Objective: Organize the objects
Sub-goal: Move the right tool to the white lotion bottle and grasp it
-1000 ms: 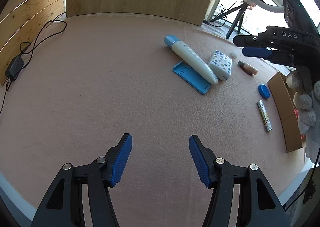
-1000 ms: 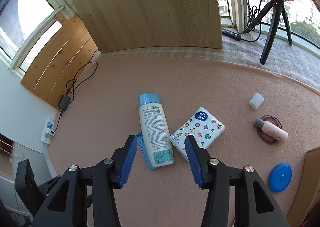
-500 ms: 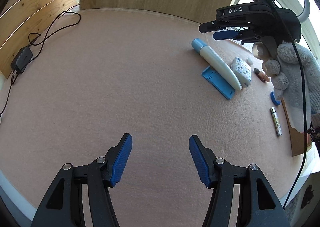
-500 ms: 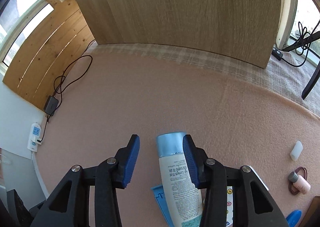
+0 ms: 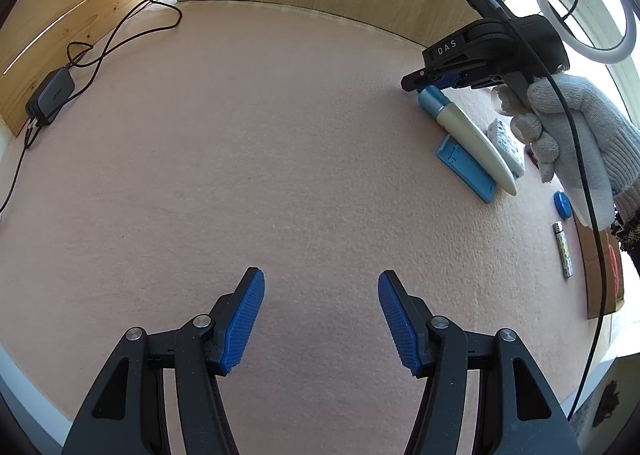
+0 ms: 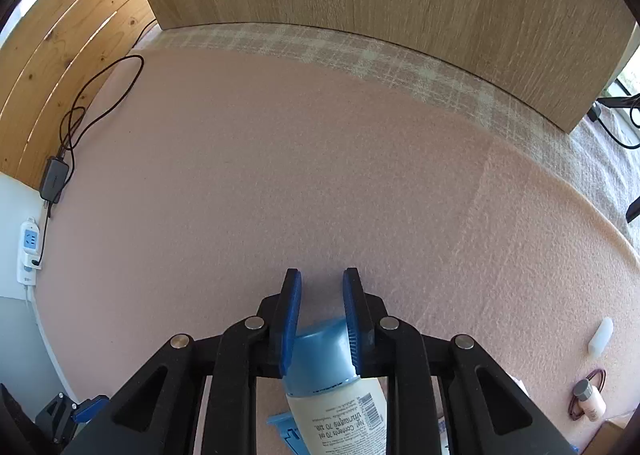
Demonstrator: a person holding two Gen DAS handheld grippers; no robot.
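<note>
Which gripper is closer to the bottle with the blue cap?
The right one. The right gripper has its fingers on either side of the bottle, at the blue cap. The left gripper is open over bare pink cloth, well away from it.

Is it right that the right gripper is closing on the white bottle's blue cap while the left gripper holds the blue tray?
Not quite. The left gripper holds nothing: the left wrist view shows it open over bare pink cloth, while the blue tray lies far off under the bottle. The right gripper does straddle the white bottle's blue cap.

Tube (image 6: 340, 407) lower end cut off by frame edge; tissue pack (image 5: 505, 139) half hidden behind glove (image 5: 576, 135)
</note>
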